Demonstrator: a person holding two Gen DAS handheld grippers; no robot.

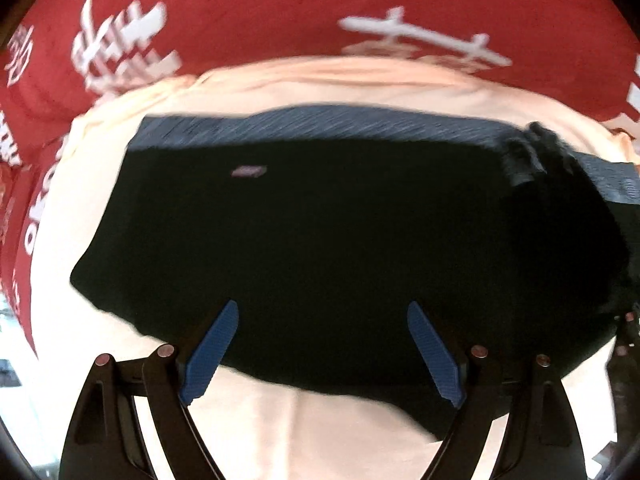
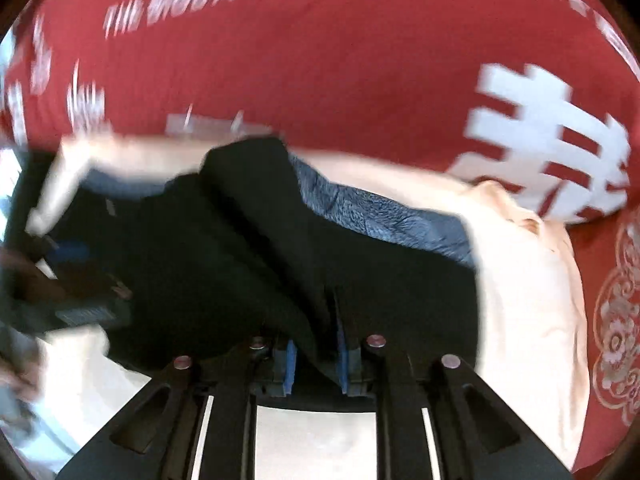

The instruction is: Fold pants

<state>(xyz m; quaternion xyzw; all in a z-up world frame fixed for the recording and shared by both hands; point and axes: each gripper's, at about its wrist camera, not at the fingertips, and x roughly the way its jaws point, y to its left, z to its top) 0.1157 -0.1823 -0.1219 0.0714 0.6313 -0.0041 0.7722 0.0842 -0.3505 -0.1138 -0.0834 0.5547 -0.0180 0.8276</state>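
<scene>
In your left wrist view, the left gripper hangs released over the black pants at frame centre. In your right view, the right gripper pinches a pants fold mid-frame; you likely carry it across next.

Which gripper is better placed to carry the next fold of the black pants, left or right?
Right, most likely. The right gripper is already shut on a raised fold of the black pants. The left gripper is open, holding nothing, over the pants' near edge on the cream cloth.
</scene>
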